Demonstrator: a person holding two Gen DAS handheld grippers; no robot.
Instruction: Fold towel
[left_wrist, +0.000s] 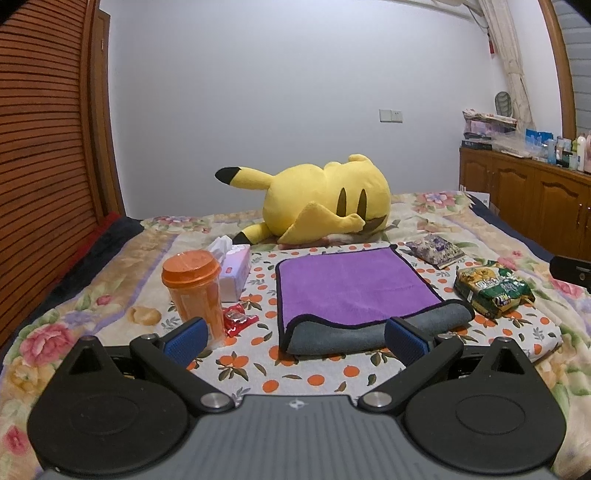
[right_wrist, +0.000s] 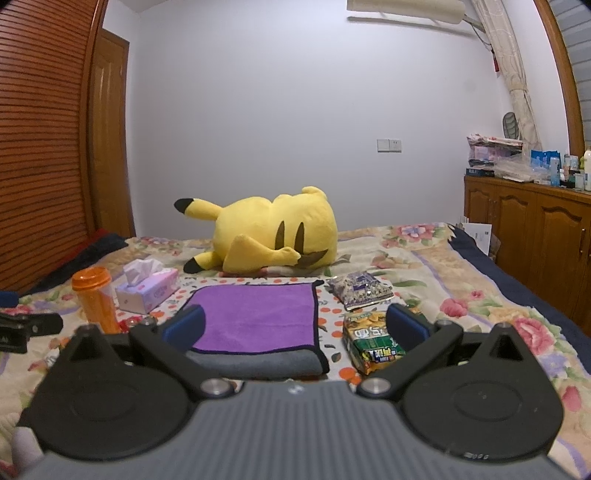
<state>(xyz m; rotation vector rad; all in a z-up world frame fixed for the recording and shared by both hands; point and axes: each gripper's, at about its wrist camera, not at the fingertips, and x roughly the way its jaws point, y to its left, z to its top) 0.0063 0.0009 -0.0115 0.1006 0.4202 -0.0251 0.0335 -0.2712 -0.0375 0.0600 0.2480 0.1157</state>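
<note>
We hold both grippers low over a bed (left_wrist: 436, 221), the left gripper (left_wrist: 295, 338) and the right gripper (right_wrist: 295, 325) each with blue-padded fingers (left_wrist: 186, 336) spread wide and grasping nothing. The purple towel (left_wrist: 347, 284) lies flat on an orange-print cloth (left_wrist: 317, 373) in the middle of the bed, its near edge turned back to show the grey underside. To its left stand an orange tumbler (left_wrist: 194, 291) and a tissue box (left_wrist: 234, 271), with a red wrapper (left_wrist: 238, 319) near them. To its right lie a green snack bag (left_wrist: 493, 291) and, farther off, a purple snack bag (left_wrist: 436, 251). A yellow Pikachu plush (left_wrist: 325, 201) sprawls beyond the towel.
</note>
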